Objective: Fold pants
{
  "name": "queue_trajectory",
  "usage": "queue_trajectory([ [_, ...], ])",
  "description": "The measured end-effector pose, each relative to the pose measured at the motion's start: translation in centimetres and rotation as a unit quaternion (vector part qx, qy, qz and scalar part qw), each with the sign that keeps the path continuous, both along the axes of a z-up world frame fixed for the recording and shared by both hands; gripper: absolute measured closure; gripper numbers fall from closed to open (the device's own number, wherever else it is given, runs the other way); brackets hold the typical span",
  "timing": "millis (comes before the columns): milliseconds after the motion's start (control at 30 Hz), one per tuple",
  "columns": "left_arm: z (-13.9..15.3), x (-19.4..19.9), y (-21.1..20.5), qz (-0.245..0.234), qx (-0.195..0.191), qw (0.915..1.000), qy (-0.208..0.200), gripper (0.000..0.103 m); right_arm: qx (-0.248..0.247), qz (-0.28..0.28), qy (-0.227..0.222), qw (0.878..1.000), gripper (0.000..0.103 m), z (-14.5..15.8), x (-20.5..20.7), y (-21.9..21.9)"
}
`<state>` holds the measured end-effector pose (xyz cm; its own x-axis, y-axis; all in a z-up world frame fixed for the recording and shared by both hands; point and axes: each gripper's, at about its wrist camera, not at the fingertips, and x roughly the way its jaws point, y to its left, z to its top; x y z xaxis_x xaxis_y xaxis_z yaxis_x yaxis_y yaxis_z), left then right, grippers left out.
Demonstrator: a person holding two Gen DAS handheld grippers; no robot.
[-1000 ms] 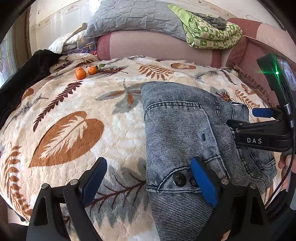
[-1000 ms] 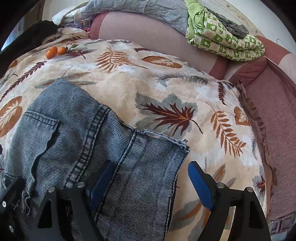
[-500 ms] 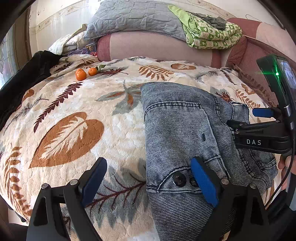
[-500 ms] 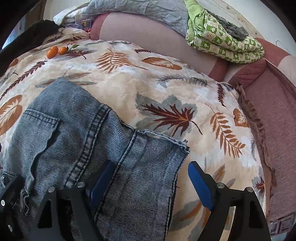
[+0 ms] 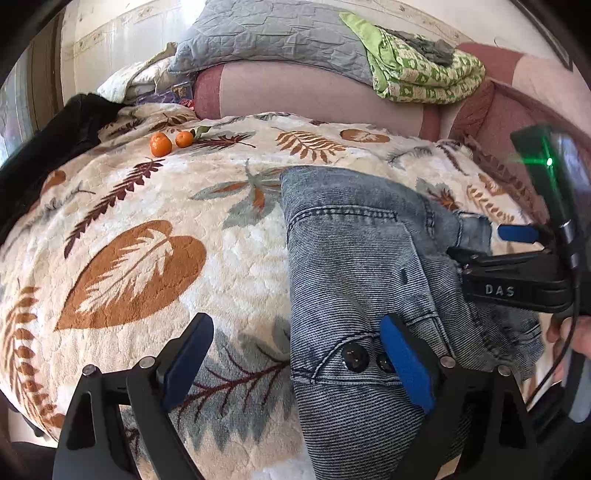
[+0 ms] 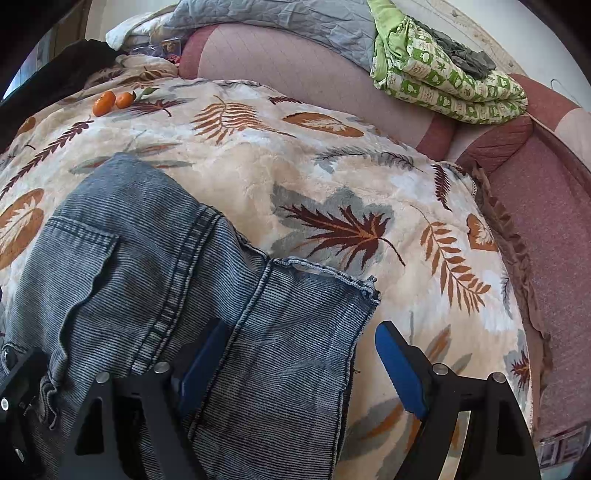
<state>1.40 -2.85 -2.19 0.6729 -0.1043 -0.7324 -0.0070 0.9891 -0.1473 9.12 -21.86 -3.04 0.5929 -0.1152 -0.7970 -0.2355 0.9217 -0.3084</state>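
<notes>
Grey-blue denim pants (image 5: 354,266) lie folded in a bundle on a leaf-patterned blanket (image 5: 140,258). In the left wrist view my left gripper (image 5: 295,354) is open, straddling the bundle's left edge near two dark buttons (image 5: 355,357). The right gripper's body (image 5: 517,284) shows at the right edge there. In the right wrist view the pants (image 6: 155,280) fill the lower left, with a hemmed leg end (image 6: 325,273) on top. My right gripper (image 6: 295,365) is open, its fingers on either side of that leg end's right edge.
Two small oranges (image 5: 170,142) lie far left on the blanket. A grey quilt (image 5: 273,33) and a green patterned blanket (image 5: 421,74) sit on the pink bolster (image 5: 303,92) behind. A dark garment (image 5: 44,147) lies at the left. Maroon bedding (image 6: 546,221) runs along the right.
Almost nothing. Both grippers stay open in place; the views shift very slightly.
</notes>
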Motion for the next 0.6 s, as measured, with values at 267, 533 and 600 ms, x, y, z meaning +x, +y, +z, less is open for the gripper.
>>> queue_trajectory([
  [267, 0.1, 0.5, 4.2, 0.040, -0.098, 0.9939, 0.031, 0.011, 0.113, 0.019, 0.049, 0.992, 0.018, 5.5, 2.5, 1.1],
  [533, 1.1, -0.6, 3.9, -0.009, -0.144, 0.9894, 0.017, 0.012, 0.064, 0.030, 0.221, 0.973, 0.017, -0.1, 8.2, 6.9],
  [600, 2.2, -0.9, 4.7, -0.021, -0.177, 0.9840, -0.005, 0.012, 0.081, 0.026, 0.217, 0.972, 0.017, 2.1, 9.1, 7.2],
])
